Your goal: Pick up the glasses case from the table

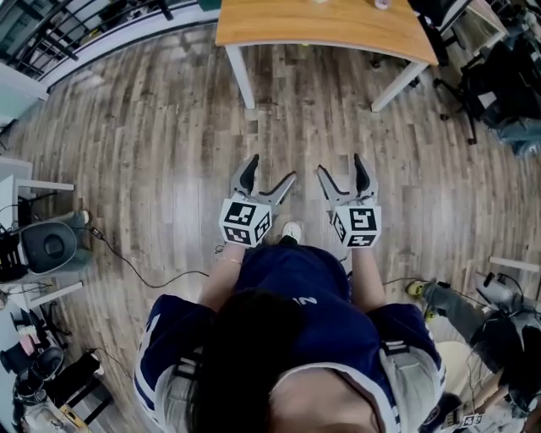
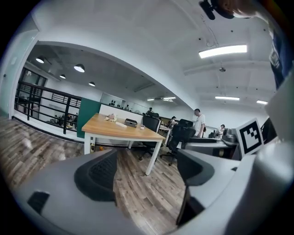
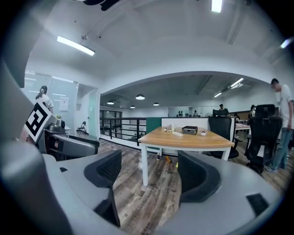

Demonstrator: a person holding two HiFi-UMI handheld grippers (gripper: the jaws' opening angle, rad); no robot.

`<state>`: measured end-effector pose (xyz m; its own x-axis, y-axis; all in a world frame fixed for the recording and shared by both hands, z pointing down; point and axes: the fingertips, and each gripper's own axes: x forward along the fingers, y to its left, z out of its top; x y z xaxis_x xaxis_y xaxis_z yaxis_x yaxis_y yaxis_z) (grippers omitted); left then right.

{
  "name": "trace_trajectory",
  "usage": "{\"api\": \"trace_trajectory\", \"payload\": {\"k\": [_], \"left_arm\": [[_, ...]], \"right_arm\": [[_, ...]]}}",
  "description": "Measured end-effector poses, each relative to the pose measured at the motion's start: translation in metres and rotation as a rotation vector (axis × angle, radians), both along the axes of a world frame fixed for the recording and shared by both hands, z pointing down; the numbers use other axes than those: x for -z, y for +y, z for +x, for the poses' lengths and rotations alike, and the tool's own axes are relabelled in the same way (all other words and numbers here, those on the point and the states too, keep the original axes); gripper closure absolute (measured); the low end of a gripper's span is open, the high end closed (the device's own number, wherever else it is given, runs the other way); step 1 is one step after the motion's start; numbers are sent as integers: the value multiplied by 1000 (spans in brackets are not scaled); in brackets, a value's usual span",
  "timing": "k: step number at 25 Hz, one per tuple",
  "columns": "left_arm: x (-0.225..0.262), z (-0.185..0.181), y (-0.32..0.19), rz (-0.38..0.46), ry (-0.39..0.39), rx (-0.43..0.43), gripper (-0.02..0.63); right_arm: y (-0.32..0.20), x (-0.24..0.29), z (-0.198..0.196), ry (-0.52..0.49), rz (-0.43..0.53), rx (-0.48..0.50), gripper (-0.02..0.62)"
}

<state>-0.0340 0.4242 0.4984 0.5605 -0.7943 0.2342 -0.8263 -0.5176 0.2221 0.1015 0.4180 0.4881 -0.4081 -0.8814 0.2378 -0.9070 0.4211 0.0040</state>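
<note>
A wooden table [image 1: 321, 25] with white legs stands ahead across the plank floor. A dark box-shaped case [image 3: 189, 130] lies on its top beside a few small items, and it also shows as the dark case [image 2: 130, 123] in the left gripper view. The head view cuts it off. My left gripper [image 1: 272, 169] and right gripper [image 1: 340, 164] are held side by side in front of the person, well short of the table. Both are open with nothing between the jaws: the left gripper [image 2: 147, 167] and right gripper [image 3: 149, 172] show only floor in the gap.
Black office chairs [image 2: 181, 137] stand to the right of the table, and one person [image 2: 199, 121] stands behind them. A black railing [image 2: 41, 108] runs along the left. A cable [image 1: 144, 269] and a round grey device [image 1: 51, 245] lie on the floor at the left.
</note>
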Motion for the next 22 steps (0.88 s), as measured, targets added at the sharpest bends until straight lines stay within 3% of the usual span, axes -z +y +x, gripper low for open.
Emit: {"api": "trace_trajectory", "payload": {"k": [7,13,22], "left_arm": [[3,17,-10,31,11,39,206],[-5,22,-24,0,-8,6,206],[-10,10,-103,8,-9,-54,207]], "right_arm": [[-10,-5,24,26,2,-12,222],[-22,-14,29,18,-30,-32,235],[-90,-31,15,30,-72,-65,250]]}}
